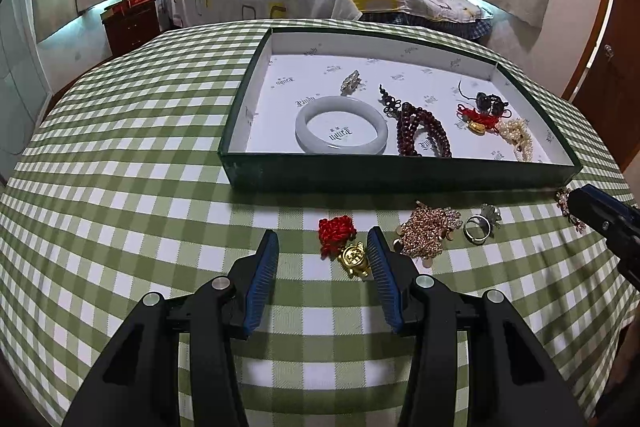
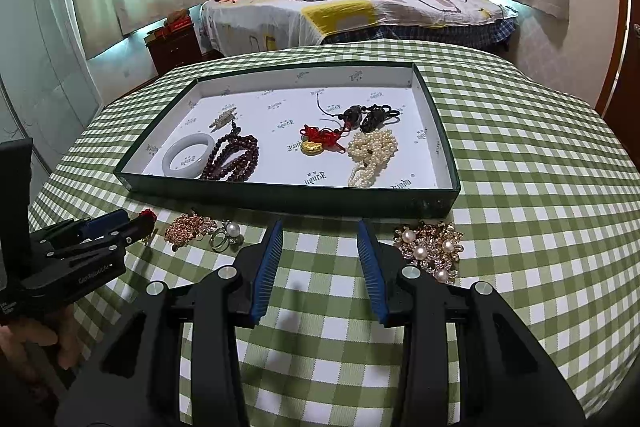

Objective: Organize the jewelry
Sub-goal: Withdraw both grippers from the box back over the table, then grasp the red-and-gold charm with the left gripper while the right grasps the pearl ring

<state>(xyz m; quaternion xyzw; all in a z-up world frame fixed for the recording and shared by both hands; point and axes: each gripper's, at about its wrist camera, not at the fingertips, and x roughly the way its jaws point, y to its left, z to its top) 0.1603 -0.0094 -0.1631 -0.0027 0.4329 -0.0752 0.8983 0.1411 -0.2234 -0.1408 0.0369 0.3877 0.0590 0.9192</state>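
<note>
Lying between the left gripper's (image 1: 323, 239) spread, empty jaws, the red-knotted gold charm (image 1: 344, 245) points toward the box (image 1: 400, 174).

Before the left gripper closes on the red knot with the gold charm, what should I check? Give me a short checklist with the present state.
1. Left gripper open: ok, fingers wide apart.
2. Red knotted cord with gold charm between the fingers: ok, charm close to one finger.
3. Rose-gold sequin cluster clear of the grasp: cannot tell, it lies just beside that finger.
4. Free space in the dark green tray: ok, white floor bare at its left.
5. Right gripper out of the way: ok, open, holding nothing.
</note>
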